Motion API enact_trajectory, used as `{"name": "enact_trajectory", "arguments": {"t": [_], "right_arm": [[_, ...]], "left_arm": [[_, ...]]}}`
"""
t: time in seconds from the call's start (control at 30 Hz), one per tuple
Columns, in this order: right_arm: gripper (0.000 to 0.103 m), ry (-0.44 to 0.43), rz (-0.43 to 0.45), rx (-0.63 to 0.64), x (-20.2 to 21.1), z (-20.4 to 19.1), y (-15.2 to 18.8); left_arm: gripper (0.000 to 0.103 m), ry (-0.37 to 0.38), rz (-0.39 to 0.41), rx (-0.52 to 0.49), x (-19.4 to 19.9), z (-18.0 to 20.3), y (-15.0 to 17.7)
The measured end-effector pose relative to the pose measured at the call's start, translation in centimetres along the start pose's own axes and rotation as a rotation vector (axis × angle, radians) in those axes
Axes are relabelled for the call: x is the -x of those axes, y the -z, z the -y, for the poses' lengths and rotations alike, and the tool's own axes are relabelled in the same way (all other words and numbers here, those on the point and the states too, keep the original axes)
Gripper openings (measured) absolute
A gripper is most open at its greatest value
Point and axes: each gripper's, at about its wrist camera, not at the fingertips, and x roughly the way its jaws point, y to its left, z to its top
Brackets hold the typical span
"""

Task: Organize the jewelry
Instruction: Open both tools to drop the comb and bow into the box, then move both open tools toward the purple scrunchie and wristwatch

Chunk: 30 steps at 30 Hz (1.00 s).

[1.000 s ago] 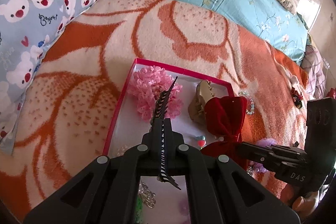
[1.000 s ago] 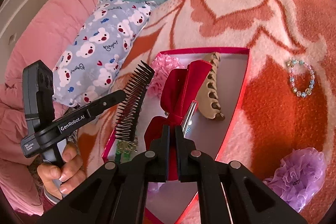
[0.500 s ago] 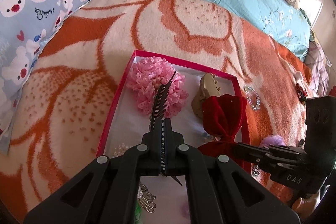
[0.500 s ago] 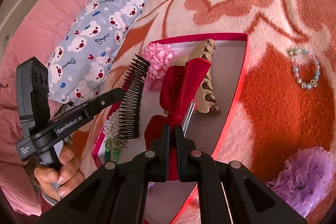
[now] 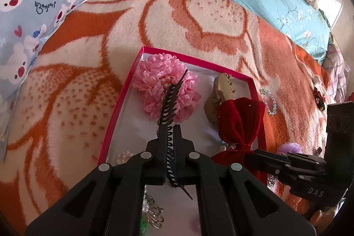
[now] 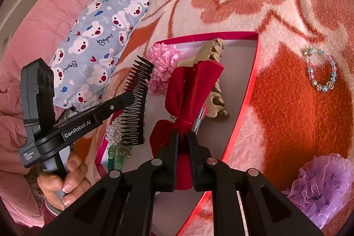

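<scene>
Velvet red bow [image 6: 190,90] is soft and light; right tool [image 6: 182,136], jaws just easing apart, loosely pinches its knot. Left tool [image 5: 170,132] pinches stiff black comb [image 5: 171,98].

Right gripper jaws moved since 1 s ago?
Yes. The right gripper jaws have just been opening, each spreading sideways from the red velvet bow, still between them over the red box.
</scene>
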Motion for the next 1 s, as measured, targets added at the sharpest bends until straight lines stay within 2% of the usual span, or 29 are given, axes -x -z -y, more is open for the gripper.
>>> {"name": "enact_trajectory", "arguments": {"t": [0.07, 0.1, 0.17, 0.23, 0.3, 0.5, 0.63, 1.0], "right_arm": [[0.028, 0.000, 0.004, 0.000, 0.2, 0.0, 0.0], [0.030, 0.000, 0.006, 0.001, 0.3, 0.0, 0.0], [0.032, -0.001, 0.010, 0.007, 0.5, -0.1, 0.1], [0.032, 0.003, 0.017, 0.016, 0.8, -0.2, 0.2], [0.033, 0.002, 0.022, 0.017, 1.1, -0.3, 0.2], [0.037, 0.008, 0.042, 0.016, 2.7, -0.1, 0.6], [0.048, 0.017, 0.057, 0.026, 4.0, 0.0, 1.0], [0.048, 0.052, 0.096, 0.000, 8.3, 2.3, 2.9]], "left_arm": [[0.011, 0.002, -0.003, 0.005, 0.0, -0.1, 0.0], [0.015, 0.000, -0.003, 0.005, 0.1, -0.1, 0.1], [0.020, -0.003, -0.005, 0.005, 0.1, 0.0, 0.2], [0.030, -0.004, -0.006, 0.008, 0.2, 0.0, 0.3], [0.036, -0.010, -0.004, 0.009, 0.3, 0.0, 0.4], [0.036, -0.007, -0.007, 0.007, 0.7, 0.3, 0.6], [0.042, -0.017, 0.001, 0.017, 1.1, 0.2, 0.9], [0.042, 0.014, 0.045, 0.015, 4.1, 1.6, 1.7]]}}
